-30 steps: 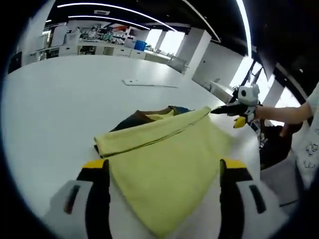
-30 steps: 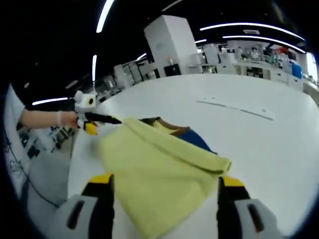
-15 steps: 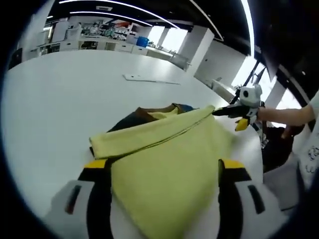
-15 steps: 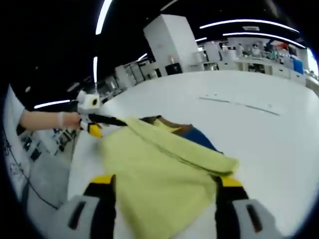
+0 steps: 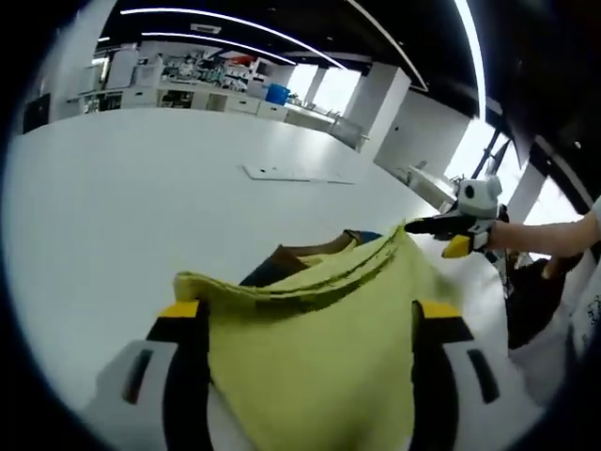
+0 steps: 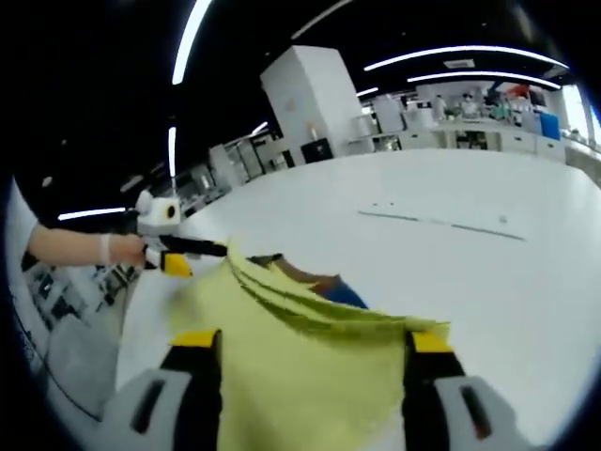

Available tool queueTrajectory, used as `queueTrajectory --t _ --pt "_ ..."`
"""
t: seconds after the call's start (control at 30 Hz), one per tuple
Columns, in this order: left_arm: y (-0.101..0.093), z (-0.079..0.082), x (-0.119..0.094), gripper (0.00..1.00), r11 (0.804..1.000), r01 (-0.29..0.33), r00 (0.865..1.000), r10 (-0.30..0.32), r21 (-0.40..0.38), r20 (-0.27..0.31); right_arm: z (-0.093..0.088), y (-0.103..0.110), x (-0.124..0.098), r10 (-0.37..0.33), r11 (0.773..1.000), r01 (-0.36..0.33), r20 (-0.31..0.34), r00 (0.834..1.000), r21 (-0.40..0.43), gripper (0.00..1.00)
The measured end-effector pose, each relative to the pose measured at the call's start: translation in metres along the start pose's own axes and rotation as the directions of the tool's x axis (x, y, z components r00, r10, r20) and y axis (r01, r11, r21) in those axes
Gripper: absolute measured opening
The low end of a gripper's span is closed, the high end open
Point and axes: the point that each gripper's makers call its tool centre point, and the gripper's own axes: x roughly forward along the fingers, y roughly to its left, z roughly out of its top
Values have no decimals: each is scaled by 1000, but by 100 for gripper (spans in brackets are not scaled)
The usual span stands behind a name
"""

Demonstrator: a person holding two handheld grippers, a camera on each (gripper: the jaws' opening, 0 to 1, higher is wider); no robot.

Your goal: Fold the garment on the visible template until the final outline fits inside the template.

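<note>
Left gripper view has the soft yellow knit garment [image 5: 319,348] draped up between this gripper's two jaws, its folded upper edge raised off the broad white table [image 5: 113,188], with a strip of brown and blue cloth [image 5: 324,249] peeking out behind it. The left gripper [image 5: 305,324] has its jaws standing well apart on either side of the cloth; whether any part of it pinches the fabric I cannot tell. At the far corner of the fold the right gripper [image 5: 451,225] has its slim black jaws brought together on the garment's tip.

Right gripper view mirrors this: the garment [image 6: 300,376] rises between the right gripper's [image 6: 300,357] jaws, and the left gripper [image 6: 178,249] meets the opposite corner, apparently nipping it.

The raised fold's long axis runs from one gripper to the other, corner to corner, and the cloth hangs down from it toward both cameras.

The risk I judge: if one corner slips or the hands pull unevenly, the layers could slide and the fold land skewed, spilling outside the outline. A thin pale strip [image 5: 296,174] lies farther off on the table; I cannot make out a template beneath the cloth
</note>
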Motion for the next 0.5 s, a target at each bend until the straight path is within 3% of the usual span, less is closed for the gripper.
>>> queueTrajectory --t 0.5 --pt "1 -8 -17 86 1000 -8 1000 8 0 0 -8 7 -12 -4 999 3 -34 999 -45 78"
